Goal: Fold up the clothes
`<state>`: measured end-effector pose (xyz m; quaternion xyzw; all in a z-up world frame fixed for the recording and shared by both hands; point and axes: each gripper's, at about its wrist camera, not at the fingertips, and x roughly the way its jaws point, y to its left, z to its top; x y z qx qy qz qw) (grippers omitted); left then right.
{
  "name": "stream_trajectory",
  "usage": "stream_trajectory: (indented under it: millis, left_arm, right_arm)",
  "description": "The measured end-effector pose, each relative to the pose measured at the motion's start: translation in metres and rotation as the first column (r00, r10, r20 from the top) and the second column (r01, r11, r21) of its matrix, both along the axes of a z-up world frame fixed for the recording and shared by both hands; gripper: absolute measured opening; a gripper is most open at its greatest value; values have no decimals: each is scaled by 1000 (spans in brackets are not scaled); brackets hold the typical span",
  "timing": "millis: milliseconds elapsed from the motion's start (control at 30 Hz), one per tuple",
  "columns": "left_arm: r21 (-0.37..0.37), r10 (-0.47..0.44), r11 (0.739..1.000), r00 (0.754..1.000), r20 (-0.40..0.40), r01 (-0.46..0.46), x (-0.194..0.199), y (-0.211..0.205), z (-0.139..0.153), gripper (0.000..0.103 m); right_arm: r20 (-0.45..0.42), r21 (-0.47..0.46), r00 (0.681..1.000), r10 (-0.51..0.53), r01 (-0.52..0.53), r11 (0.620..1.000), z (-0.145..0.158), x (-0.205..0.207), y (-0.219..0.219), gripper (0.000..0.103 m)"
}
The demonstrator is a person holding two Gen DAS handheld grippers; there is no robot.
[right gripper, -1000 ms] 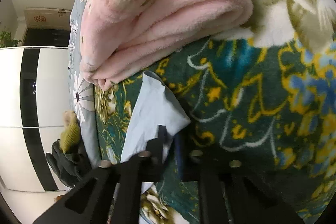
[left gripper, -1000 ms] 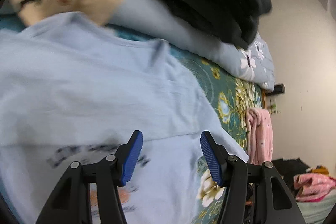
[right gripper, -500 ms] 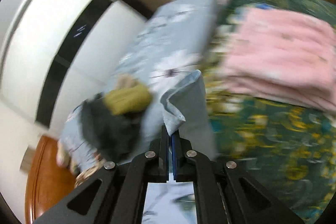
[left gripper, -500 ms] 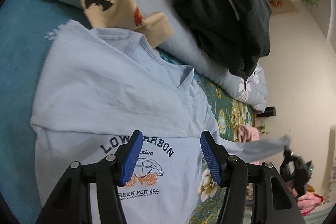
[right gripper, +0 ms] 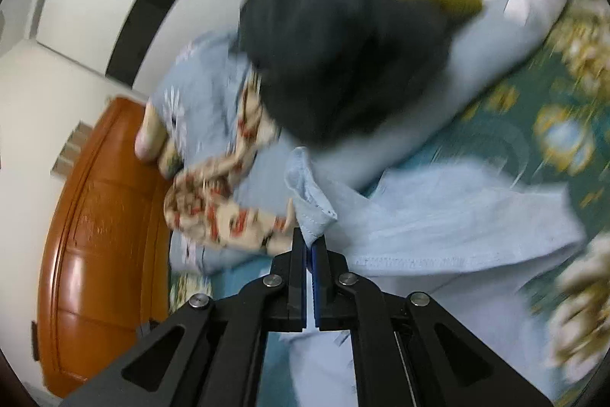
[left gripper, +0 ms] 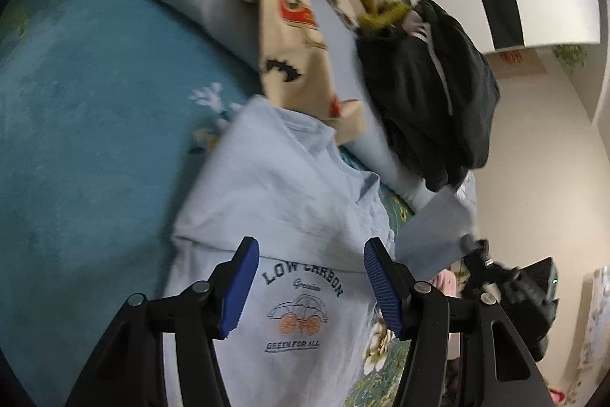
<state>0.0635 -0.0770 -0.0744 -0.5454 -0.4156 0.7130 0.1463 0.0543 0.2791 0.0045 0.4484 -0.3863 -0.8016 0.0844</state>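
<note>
Since a second ago your left gripper [left gripper: 310,281] has drawn back, so the whole pale blue T-shirt [left gripper: 289,212] shows, spread on the teal bedspread [left gripper: 95,124]. Its jaws hang apart above the print, gripping nothing. Your right gripper [right gripper: 309,246], clamped on the shirt's sleeve [right gripper: 309,193], has lifted it toward the dark jacket [right gripper: 343,63] at the bed's headboard [right gripper: 99,235] edge.

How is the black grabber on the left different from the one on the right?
The left gripper has its jaws wide apart with nothing between them, above the light blue T-shirt; the right gripper is pinched shut on that shirt's sleeve, lifting it off the bed. Both have black arms and blue pads.
</note>
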Motion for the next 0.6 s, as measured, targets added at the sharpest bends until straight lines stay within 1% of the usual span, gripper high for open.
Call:
stream_trajectory:
  millis: [100, 167, 267, 367, 400, 433, 467, 567, 600]
  left_arm:
    - [35, 20, 999, 999, 31, -21, 3, -4, -11, 62]
    - [47, 20, 999, 999, 40, -22, 3, -2, -17, 62]
    - [53, 3, 999, 999, 48, -6, 1, 4, -26, 62]
    - [55, -30, 998, 997, 73, 26, -3, 19, -39, 62]
    - [51, -36, 998, 996, 81, 32, -4, 23, -42, 62]
    - [47, -42, 998, 995, 89, 38, -4, 27, -46, 62]
    - [43, -51, 998, 994, 97, 47, -4, 31, -50, 62]
    - [28, -84, 996, 989, 122, 81, -3, 42, -59, 62]
    - [7, -104, 995, 987, 123, 104, -2, 47, -60, 62]
  right_arm:
    - [63, 11, 996, 70, -71, 997, -27, 1, -37, 2]
    - [113, 27, 986, 120, -124, 992, -47, 6, -61, 2]
    - [154, 55, 975, 162, -172, 984, -68, 17, -81, 3]
    - [188, 31, 971, 147, -156, 987, -81, 27, -74, 5]
    - [198, 23, 970, 139, -147, 989, -84, 29, -70, 11]
    - [207, 16, 970, 131, -137, 990, -87, 31, -66, 21]
    - [216, 10, 969, 123, -128, 992, -90, 33, -62, 24]
    - [209, -19, 976, 60, -57, 998, -88, 45, -39, 25]
    - [206, -33, 978, 32, -25, 999, -86, 53, -28, 25]
